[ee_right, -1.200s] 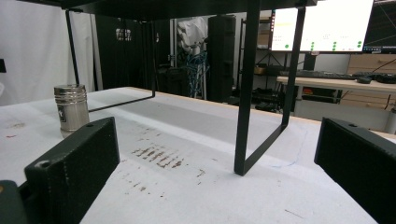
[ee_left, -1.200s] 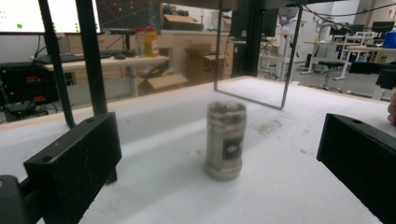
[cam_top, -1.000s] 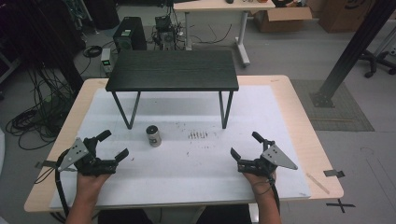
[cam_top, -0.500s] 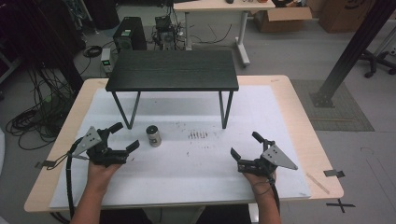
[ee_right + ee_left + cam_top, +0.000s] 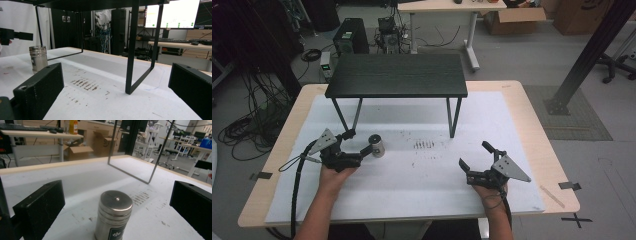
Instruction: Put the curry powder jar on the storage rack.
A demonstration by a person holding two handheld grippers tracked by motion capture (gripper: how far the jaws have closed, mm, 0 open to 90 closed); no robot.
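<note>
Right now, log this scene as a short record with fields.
surface: white mat on a wooden table
object: steel canister, upright, standing in front of the black shelf
left gripper: open, fingers either side of the canister, not touching it
right gripper: open, holding nothing, resting on the mat away from the canister
marks: dark smudges mid-mat

I see a wooden table (image 5: pixel 532 125) covered by a white sheet (image 5: pixel 492 120) with dark smudges (image 5: pixel 424 145); on it stand 1 black raised shelf (image 5: pixel 397 75) and 1 steel canister (image 5: pixel 376 146)
</note>
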